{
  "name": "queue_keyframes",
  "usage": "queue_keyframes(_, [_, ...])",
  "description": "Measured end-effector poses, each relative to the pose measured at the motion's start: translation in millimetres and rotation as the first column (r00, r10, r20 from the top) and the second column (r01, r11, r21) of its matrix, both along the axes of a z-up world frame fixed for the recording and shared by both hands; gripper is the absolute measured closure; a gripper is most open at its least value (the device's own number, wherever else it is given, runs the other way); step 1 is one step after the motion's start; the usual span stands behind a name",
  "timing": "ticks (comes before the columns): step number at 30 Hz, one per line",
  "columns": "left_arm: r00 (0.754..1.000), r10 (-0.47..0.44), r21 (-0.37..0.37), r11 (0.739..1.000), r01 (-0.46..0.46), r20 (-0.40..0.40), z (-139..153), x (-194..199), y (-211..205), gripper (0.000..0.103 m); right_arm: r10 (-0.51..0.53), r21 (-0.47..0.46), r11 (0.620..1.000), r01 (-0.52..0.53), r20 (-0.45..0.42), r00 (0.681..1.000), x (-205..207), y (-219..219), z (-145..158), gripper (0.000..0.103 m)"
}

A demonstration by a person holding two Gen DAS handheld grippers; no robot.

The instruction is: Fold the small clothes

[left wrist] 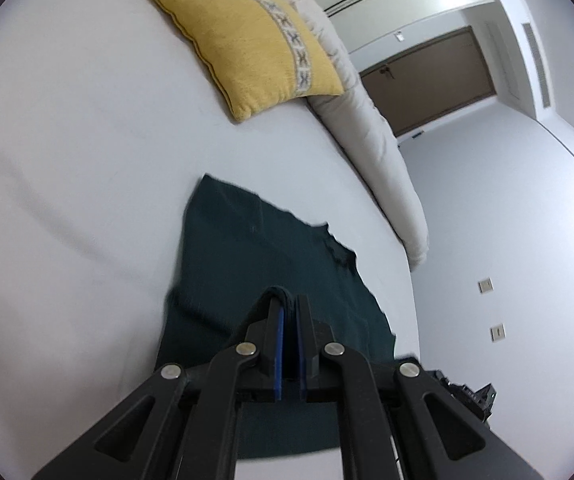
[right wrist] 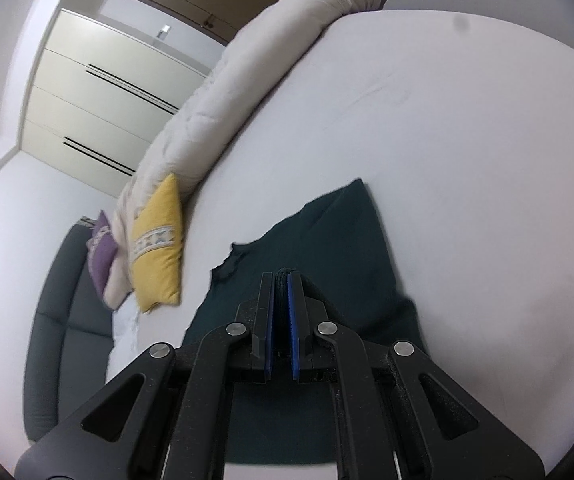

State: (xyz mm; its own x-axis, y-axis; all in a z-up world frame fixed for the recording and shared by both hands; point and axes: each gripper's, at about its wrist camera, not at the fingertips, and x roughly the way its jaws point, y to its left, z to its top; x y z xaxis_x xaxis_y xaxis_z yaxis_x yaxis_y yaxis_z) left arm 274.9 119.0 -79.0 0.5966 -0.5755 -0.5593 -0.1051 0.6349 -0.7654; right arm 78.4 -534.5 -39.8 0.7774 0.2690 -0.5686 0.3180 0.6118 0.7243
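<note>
A dark green garment [left wrist: 255,248] lies spread on the white bed sheet [left wrist: 67,200]. It also shows in the right wrist view [right wrist: 335,240]. My left gripper [left wrist: 289,304] is shut on a fold of the garment's near edge, with cloth pinched between the blue pads [left wrist: 279,344]. My right gripper [right wrist: 282,280] is shut on another fold of the same garment's near edge. Both hold the cloth slightly lifted, and the far part rests on the bed. The cloth under the grippers is hidden.
A yellow cushion [left wrist: 247,40] lies on the bed [right wrist: 447,140] beyond the garment, also in the right wrist view [right wrist: 157,248]. A rolled beige duvet [left wrist: 367,128] runs along the bed's far edge. A dark sofa [right wrist: 59,320] with a purple cushion [right wrist: 101,256] stands beside the bed.
</note>
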Motion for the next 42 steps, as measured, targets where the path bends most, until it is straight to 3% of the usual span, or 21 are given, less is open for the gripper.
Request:
queue_keyframes(11, [0.998,0.054,0.098,0.994,-0.049,-0.044,-31.7,97.8,-12.5,0.097,-0.049,-0.049,0.998,0.045,-0.071,0.996,97.9,-25.3,-52.7,0.098])
queue_keyframes(19, [0.995,0.062,0.152,0.987,-0.049,-0.081,-56.4,143.4,-24.4,0.097,-0.06,-0.114,0.992,0.049,-0.097,0.993,150.4,-29.2,-67.2,0.098])
queue_keyframes(22, [0.995,0.045,0.234,0.972,-0.023,-0.09,-62.5,160.5,-36.4,0.096,-0.083,-0.14,0.988,0.066,-0.123,0.989,170.0,-31.8,-75.1,0.098])
queue_keyframes(24, [0.993,0.039,0.25,0.968,-0.01,-0.111,-72.1,167.3,-42.2,0.094,-0.103,-0.159,0.984,0.077,-0.162,0.981,181.2,-33.4,-86.3,0.098])
queue_keyframes(27, [0.995,0.015,0.235,0.972,0.009,-0.099,-72.2,167.0,-42.7,0.086,-0.116,-0.168,0.982,0.089,-0.16,0.98,183.7,-35.3,-95.5,0.094])
queue_keyframes(28, [0.996,0.016,0.207,0.978,0.004,-0.092,-70.2,164.0,-38.4,0.075,-0.135,-0.156,0.982,0.109,-0.165,0.977,181.5,-40.2,-98.1,0.091])
queue_keyframes(29, [0.996,0.023,0.196,0.981,-0.005,-0.088,-68.2,162.1,-35.3,0.061,-0.149,-0.148,0.981,0.124,-0.166,0.975,179.4,-42.5,-99.9,0.074])
queue_keyframes(30, [0.996,0.048,0.194,0.98,-0.033,-0.075,-62.2,156.5,-29.6,0.054,-0.173,-0.139,0.979,0.152,-0.161,0.972,172.6,-45.5,-100.6,0.053])
queue_keyframes(31, [0.997,0.066,0.19,0.98,-0.056,-0.047,-54.9,149.4,-24.0,0.046,-0.193,-0.136,0.975,0.174,-0.144,0.971,165.9,-47.1,-99.1,0.051])
queue_keyframes(34, [0.998,0.061,0.224,0.973,-0.061,0.004,-36.7,136.1,-17.2,0.046,-0.181,-0.188,0.969,0.16,-0.097,0.979,152.8,-38.7,-85.5,0.051])
queue_keyframes(38, [0.996,0.08,0.281,0.956,-0.09,0.046,-23.8,111.7,-9.9,0.046,-0.084,-0.295,0.954,0.054,-0.09,0.992,142.9,-2.1,-72.9,0.051])
queue_keyframes(42, [1.0,0.017,0.389,0.921,-0.023,0.019,-33.4,87.2,-31.1,0.047,-0.001,-0.41,0.911,-0.045,-0.111,0.994,123.2,33.6,-74.9,0.051])
